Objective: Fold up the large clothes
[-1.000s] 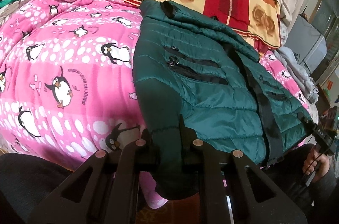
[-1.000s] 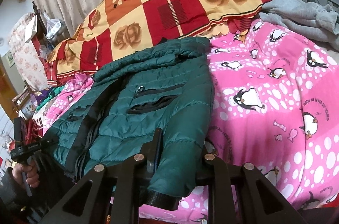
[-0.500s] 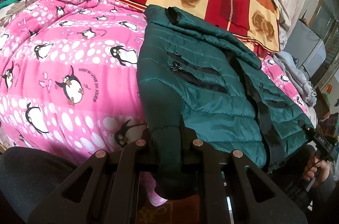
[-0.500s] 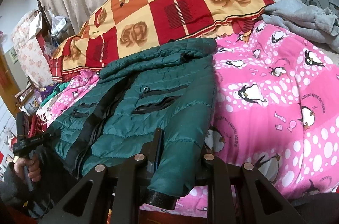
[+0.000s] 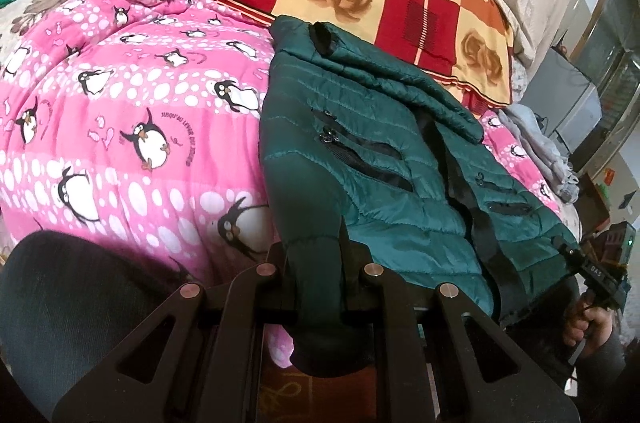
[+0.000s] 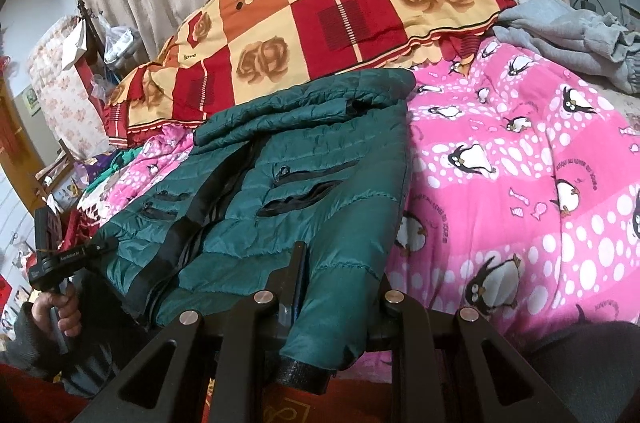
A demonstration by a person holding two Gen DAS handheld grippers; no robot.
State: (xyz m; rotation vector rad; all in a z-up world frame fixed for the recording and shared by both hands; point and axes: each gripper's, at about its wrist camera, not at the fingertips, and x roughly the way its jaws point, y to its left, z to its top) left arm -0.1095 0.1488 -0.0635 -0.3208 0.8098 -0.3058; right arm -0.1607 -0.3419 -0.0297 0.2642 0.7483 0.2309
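Left wrist view is showing the left gripper (image 5: 316, 263) with its jaws clamping one hem corner of the green jacket (image 5: 384, 159); the right gripper (image 6: 320, 287) is pinching the other. Jacket is lying across the pink penguin quilt (image 5: 120, 127), bare quilt stretching wide beside each edge.

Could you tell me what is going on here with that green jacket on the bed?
A person holds a tool in each hand, and both are clamped on the bottom hem of a green quilted jacket. The left tool grips one corner and the right tool grips the other. The jacket lies front up on a pink penguin blanket, its collar toward a red and yellow checked blanket. No fold has been made yet.
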